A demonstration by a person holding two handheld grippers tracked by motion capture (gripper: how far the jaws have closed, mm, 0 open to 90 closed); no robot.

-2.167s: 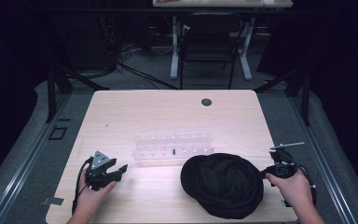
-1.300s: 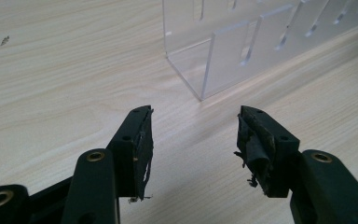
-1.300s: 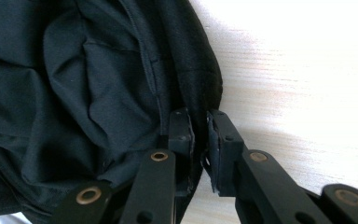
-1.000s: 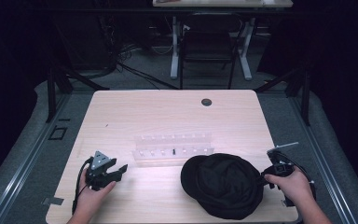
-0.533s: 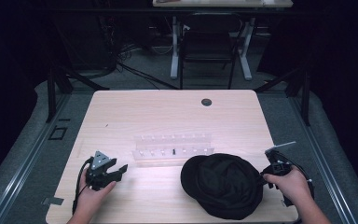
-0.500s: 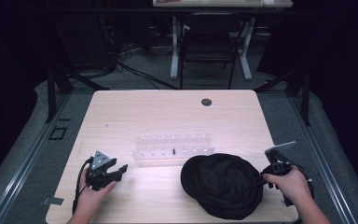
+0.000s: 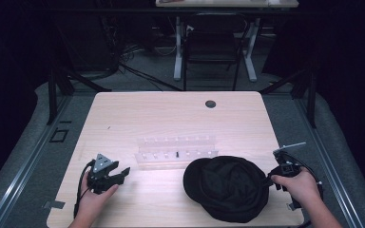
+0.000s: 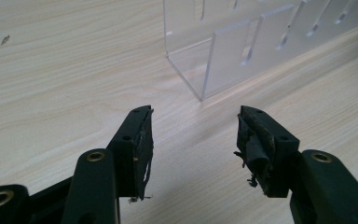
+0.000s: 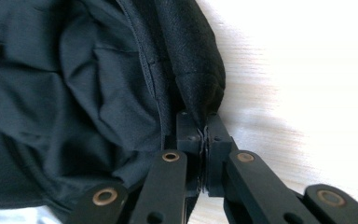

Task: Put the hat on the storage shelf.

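The right gripper (image 9: 204, 130) has moved in; its jaws have just closed on the black cap's (image 7: 228, 187) edge.

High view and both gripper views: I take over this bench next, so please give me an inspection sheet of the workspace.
Surface: pale wooden table, round dark hole near the far edge.
Job's things: black cap lying at the near right; clear plastic rack mid-table.
Clutter: nothing seen.
Grippers: right gripper has just closed, pinching the cap's edge; left gripper open, empty, aimed at the rack's end.
Cables: one trails from the left gripper; a bundle on the floor behind.
Surroundings: dark room, chair, second desk beyond.
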